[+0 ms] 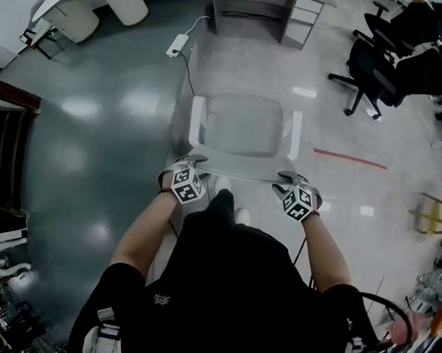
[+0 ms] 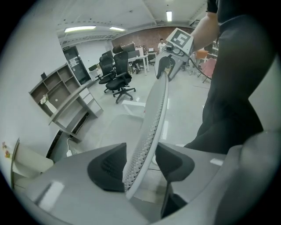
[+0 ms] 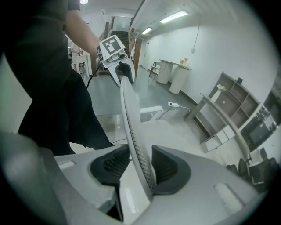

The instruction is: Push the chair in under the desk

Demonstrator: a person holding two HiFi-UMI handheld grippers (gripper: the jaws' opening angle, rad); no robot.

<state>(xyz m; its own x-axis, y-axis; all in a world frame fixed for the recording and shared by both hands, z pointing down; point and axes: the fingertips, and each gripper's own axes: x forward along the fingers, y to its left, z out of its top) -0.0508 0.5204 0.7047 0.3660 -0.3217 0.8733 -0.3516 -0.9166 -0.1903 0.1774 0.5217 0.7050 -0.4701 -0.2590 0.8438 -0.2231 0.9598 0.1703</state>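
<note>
A white mesh-backed chair stands on the floor, its seat facing a grey desk further ahead. I stand behind its backrest. My left gripper sits on the backrest's top edge at the left corner. In the left gripper view the mesh rim runs between the dark pads, which press on it. My right gripper holds the right corner the same way. In the right gripper view the rim is clamped between its pads.
A power strip and its cable lie on the floor left of the desk. Black office chairs crowd the right. A red strip marks the floor right of the chair. A white table stands at far left.
</note>
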